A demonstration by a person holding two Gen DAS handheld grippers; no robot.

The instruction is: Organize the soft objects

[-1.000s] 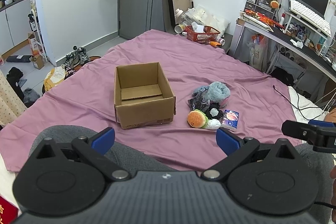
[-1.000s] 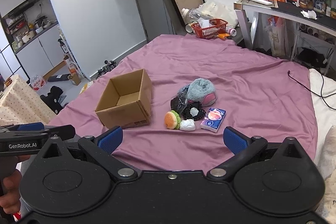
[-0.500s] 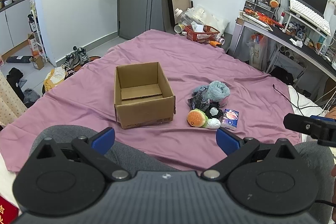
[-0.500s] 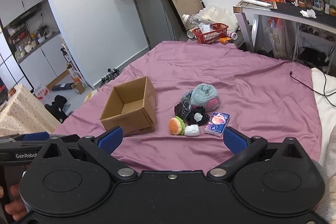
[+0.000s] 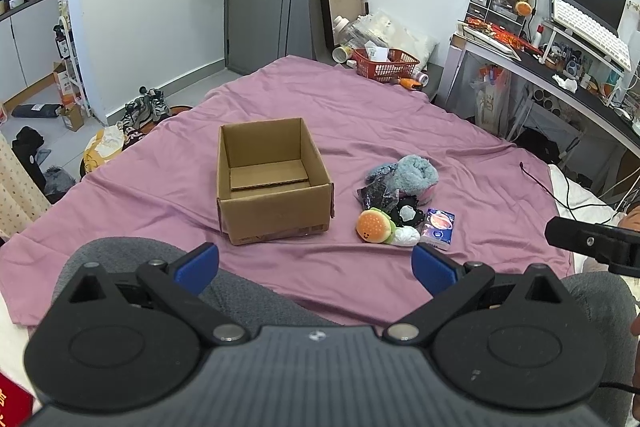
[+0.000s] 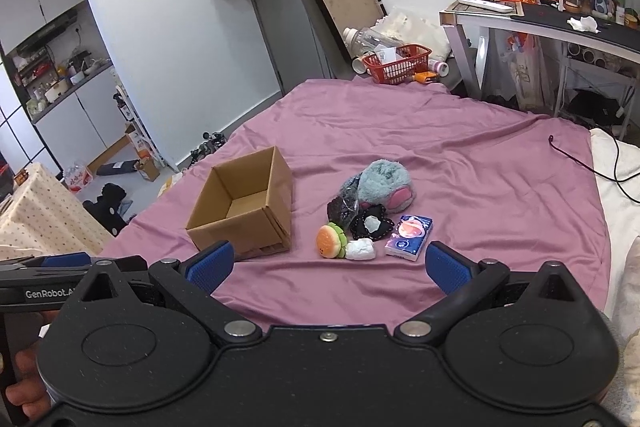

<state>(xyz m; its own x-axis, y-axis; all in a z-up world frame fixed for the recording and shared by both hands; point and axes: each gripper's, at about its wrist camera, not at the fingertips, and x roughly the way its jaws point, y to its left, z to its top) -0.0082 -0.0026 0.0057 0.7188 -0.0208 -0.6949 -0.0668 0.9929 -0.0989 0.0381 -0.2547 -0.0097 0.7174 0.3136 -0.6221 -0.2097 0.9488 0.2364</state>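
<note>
Purple bedsheet (image 5: 400, 115) fills the room ahead of both claws. Ahead-left of the left gripper (image 5: 316, 263), its blue fingers spread wide and empty, sits an open cardboard box (image 5: 272, 183). Ahead of the equally spread, empty right gripper (image 6: 328, 263) lies a cluster of soft toys (image 6: 372, 211), just right of the box.

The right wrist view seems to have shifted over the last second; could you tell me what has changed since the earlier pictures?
The right gripper has risen and tipped slightly, so the cardboard box and the pile of soft things sit lower in its view; its jaws stay wide open and empty. The left gripper has barely moved, also open. The box, burger plush, blue furry toy and tissue pack lie where they were on the purple sheet.
</note>
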